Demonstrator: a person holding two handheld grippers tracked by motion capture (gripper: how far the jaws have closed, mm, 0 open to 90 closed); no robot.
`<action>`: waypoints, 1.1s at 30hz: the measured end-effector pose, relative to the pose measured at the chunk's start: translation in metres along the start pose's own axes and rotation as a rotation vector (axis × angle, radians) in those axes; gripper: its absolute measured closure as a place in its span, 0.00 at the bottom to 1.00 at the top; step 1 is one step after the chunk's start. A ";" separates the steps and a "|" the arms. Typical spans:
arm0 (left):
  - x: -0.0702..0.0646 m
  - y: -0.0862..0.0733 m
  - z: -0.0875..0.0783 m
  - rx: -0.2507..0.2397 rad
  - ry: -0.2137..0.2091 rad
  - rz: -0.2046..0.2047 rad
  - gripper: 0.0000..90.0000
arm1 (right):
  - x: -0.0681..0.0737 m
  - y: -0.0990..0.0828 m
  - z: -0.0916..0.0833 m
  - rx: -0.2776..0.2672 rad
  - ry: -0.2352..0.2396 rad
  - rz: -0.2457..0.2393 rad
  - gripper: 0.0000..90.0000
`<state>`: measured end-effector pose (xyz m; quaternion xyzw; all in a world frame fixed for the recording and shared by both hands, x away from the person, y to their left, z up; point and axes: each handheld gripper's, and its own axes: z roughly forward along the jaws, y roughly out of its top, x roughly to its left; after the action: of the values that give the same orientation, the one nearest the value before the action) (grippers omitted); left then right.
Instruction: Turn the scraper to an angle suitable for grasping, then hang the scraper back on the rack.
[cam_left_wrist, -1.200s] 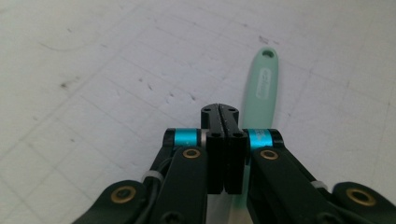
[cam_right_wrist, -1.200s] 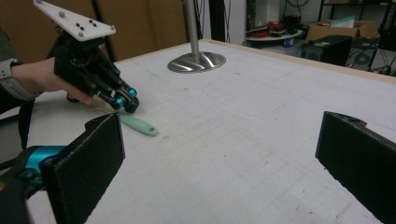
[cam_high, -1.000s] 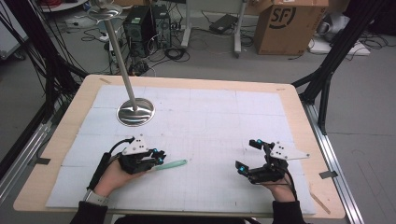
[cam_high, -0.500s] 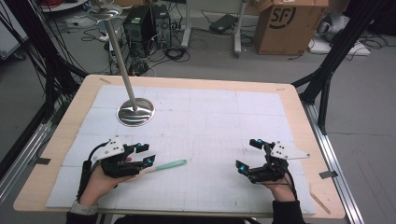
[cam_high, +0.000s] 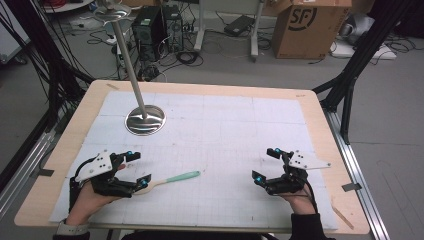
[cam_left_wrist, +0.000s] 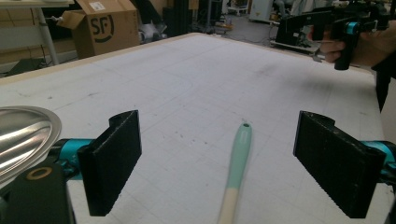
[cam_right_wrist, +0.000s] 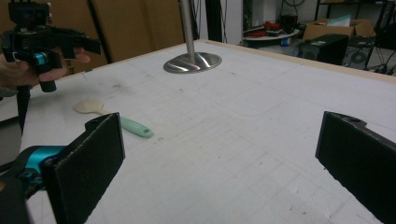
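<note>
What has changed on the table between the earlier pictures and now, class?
The left tool drew back toward the table's left edge; its jaws have just been opening, letting go of the spatula, which now lies flat between them. The right tool, open, and the steel stand stayed put.

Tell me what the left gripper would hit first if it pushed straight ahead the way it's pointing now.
Most likely the spatula. The left gripper has just been opening, and the mint handle lies on the mat between its wide-open jaws, untouched by either pad. Beyond it the table looks bare up to the right gripper, though depth is hard to judge.
</note>
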<state>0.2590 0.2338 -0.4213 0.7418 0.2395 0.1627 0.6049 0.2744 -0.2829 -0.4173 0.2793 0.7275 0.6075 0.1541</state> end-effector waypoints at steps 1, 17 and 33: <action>0.000 0.000 0.000 0.010 -0.001 0.000 0.16 | 0.000 0.000 0.000 0.000 0.000 -0.001 0.00; -0.005 0.003 0.009 0.093 -0.044 0.037 0.16 | 0.004 0.000 -0.004 -0.007 0.012 0.000 0.00; 0.003 0.020 0.035 0.363 -0.127 0.090 0.23 | 0.004 0.000 -0.005 -0.009 0.028 0.004 0.00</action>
<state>0.2837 0.2038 -0.4097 0.8575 0.1927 0.0964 0.4672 0.2685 -0.2850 -0.4153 0.2716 0.7262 0.6149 0.1442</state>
